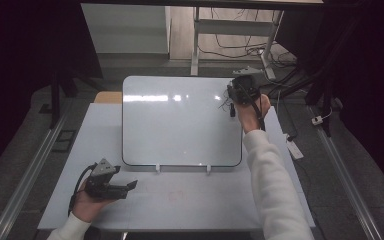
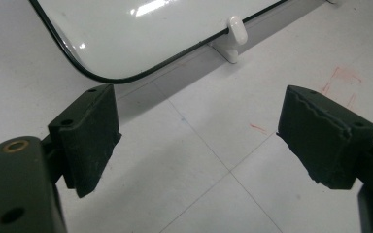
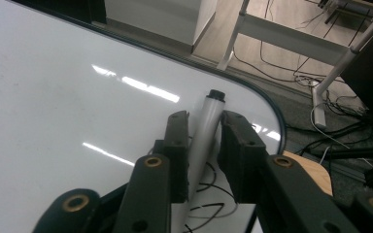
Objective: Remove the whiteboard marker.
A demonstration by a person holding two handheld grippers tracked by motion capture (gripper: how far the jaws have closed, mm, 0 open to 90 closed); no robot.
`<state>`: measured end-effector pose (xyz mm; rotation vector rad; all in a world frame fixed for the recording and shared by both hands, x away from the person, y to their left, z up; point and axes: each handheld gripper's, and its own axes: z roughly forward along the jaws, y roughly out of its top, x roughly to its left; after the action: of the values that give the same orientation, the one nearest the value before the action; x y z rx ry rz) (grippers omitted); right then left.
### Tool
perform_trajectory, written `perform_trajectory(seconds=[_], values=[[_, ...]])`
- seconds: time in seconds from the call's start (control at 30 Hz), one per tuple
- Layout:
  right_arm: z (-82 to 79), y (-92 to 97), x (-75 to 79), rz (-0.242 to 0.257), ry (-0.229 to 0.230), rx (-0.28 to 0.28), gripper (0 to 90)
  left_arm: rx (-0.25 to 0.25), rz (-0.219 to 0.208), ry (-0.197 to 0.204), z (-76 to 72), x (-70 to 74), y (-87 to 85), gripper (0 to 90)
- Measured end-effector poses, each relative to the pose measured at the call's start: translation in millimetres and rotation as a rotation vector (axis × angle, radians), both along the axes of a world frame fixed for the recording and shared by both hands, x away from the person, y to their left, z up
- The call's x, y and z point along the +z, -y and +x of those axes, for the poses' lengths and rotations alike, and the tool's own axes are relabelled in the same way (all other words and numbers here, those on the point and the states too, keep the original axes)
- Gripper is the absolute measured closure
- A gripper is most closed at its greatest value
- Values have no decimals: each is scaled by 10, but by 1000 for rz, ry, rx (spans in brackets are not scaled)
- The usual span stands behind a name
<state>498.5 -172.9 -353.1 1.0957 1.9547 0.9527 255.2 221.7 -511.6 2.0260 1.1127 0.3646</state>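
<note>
Low in the frame, my left gripper (image 1: 130, 186) hovers with its matte rubber jaws spread wide over the smooth white table (image 1: 190, 200). Toward the upper right, my right gripper (image 3: 201, 145) clamps a slim white marker (image 3: 205, 131), black-tipped, above the glossy round-cornered whiteboard (image 1: 180, 125).

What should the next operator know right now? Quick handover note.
Right gripper: shut on the marker, held over the whiteboard's far right corner, tip end away from the camera.
Left gripper: open, nothing between the jaws, over the table by the board's near left corner.
Done: marker picked up; some black scribble already shows on the board beside it.
Left: any further writing, then put the marker down.
</note>
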Motion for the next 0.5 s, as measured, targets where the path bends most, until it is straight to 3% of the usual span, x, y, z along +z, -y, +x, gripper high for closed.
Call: perform_trajectory(seconds=[0.07, 0.2, 0.5], values=[[-4, -44, -9, 18, -11, 3, 797, 2, 0, 2, -3, 2, 0, 159], [-20, -66, -10, 20, -8, -3, 803, 4, -1, 3, -5, 3, -2, 160], [-173, 87, 116, 133, 36, 23, 806, 2, -14, 14, -6, 18, 13, 165]])
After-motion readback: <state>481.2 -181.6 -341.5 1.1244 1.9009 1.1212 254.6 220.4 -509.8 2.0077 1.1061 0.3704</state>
